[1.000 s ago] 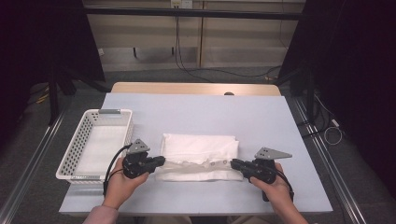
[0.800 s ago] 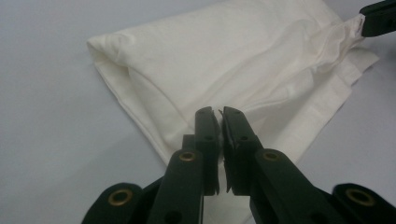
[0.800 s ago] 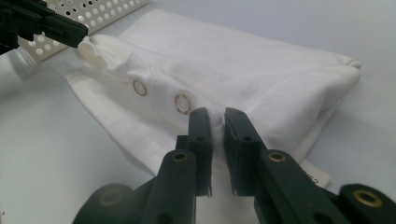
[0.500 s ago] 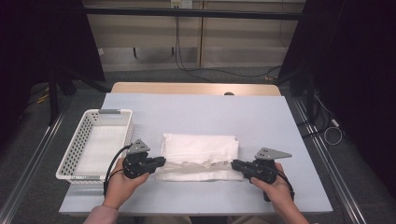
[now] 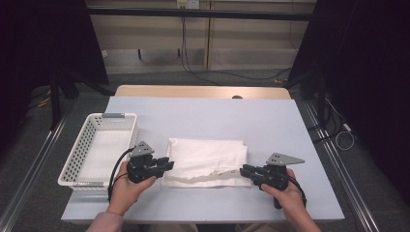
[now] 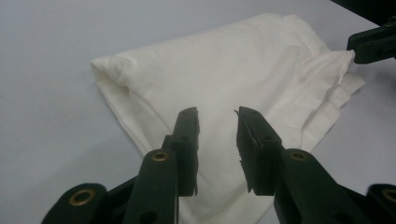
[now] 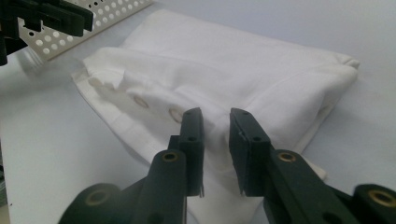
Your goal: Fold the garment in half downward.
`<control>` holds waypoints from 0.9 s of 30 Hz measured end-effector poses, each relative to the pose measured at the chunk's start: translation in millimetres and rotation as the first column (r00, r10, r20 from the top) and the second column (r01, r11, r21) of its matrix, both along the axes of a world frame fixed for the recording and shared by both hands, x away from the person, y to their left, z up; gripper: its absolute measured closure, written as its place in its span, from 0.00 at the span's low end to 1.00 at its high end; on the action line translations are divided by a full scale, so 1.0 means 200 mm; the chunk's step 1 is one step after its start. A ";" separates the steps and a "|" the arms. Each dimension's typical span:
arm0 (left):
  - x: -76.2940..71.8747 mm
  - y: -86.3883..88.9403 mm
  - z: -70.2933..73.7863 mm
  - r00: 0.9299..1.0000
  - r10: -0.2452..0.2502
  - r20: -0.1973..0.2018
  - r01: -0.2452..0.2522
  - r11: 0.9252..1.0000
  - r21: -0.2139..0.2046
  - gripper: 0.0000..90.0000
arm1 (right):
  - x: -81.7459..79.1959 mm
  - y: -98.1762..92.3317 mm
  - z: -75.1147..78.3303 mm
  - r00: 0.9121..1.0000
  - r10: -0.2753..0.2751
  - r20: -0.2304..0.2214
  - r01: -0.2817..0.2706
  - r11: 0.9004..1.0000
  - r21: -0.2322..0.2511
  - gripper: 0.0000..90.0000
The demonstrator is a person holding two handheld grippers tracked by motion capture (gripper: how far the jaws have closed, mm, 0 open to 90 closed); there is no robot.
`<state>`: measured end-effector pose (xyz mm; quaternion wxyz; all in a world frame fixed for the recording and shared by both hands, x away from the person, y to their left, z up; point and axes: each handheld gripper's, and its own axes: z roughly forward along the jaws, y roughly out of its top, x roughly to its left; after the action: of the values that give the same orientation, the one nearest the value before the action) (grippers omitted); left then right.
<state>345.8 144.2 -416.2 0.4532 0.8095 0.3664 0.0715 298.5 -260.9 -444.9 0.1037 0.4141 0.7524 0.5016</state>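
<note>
A: Where does the folded white cloth (image 5: 205, 162) lie?

B: Flat on the surface (image 5: 270, 125), just right of the white perforated basket (image 5: 80, 150); the left tool (image 5: 167, 164) sits at the cloth's left end and the right tool (image 5: 244, 171) at its right end, each pointing inward toward it.

A: Are they gripping it?

B: No; both tools have just been opening, and in the left gripper view the left tool (image 6: 217, 126) shows a clear gap with cloth (image 6: 224, 79) behind it and nothing pinched; the right tool (image 7: 215, 123) looks the same over the cloth (image 7: 224, 70), by the hem with its snap fasteners.

A: Why one at each end?

B: My guess is that the two ends were carried together so the fold kept its shape, and the grip is being let go now that the cloth rests flat.

A: And the basket?

B: It stands just left of the cloth, apart from it; its floor looks bare, so the cloth is not yet inside.
</note>
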 end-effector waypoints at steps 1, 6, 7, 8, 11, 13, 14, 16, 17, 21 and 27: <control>0.00 0.00 0.00 1.000 0.005 0.003 -0.005 1.000 -0.003 0.75 | 0.00 0.00 0.00 1.000 -0.008 0.008 0.008 1.000 0.000 0.75; 0.03 -0.03 0.00 1.000 0.026 0.006 -0.026 1.000 -0.008 0.53 | 0.00 -0.01 0.02 0.998 -0.059 0.010 0.059 0.998 0.009 0.57; 0.03 -0.03 0.00 1.000 0.025 0.005 -0.025 1.000 -0.010 0.50 | 0.00 -0.01 0.02 0.998 -0.066 0.011 0.066 0.998 -0.003 0.56; 0.04 -0.04 0.00 1.000 0.023 -0.001 -0.023 1.000 -0.011 0.46 | 0.01 -0.01 0.02 0.998 -0.068 0.016 0.068 0.998 -0.005 0.54; 0.05 -0.05 0.01 0.999 0.038 0.011 -0.038 0.999 -0.006 0.36 | 0.02 0.01 0.02 0.997 -0.079 0.026 0.079 0.997 -0.015 0.44; 0.05 -0.05 0.01 0.999 0.053 0.010 -0.053 0.998 -0.019 0.31 | 0.02 0.02 0.02 0.996 -0.087 0.030 0.088 0.996 -0.025 0.40; 0.06 -0.06 0.01 0.998 0.057 0.004 -0.056 0.998 -0.018 0.29 | 0.02 0.02 0.02 0.996 -0.086 0.029 0.087 0.996 -0.021 0.38; 0.07 -0.06 0.02 0.998 0.064 0.011 -0.064 0.998 -0.011 0.25 | 0.02 0.03 0.03 0.995 -0.096 0.027 0.096 0.995 -0.023 0.36; 0.07 -0.07 0.02 0.997 0.072 0.008 -0.072 0.997 -0.032 0.22 | 0.03 0.03 0.03 0.995 -0.095 0.031 0.096 0.995 -0.021 0.34; 0.10 -0.08 0.04 0.997 0.070 0.021 -0.069 0.997 -0.015 0.19 | 0.03 0.06 0.04 0.996 -0.086 0.037 0.087 0.996 -0.012 0.31; 0.12 -0.09 0.04 0.996 0.083 0.029 -0.082 0.997 -0.009 0.17 | 0.04 0.08 0.04 0.996 -0.082 0.033 0.082 0.997 -0.011 0.25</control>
<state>370.6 125.8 -407.7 0.4584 0.7907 0.3931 0.1006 305.8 -244.8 -437.4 0.1388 0.4358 0.7362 0.4989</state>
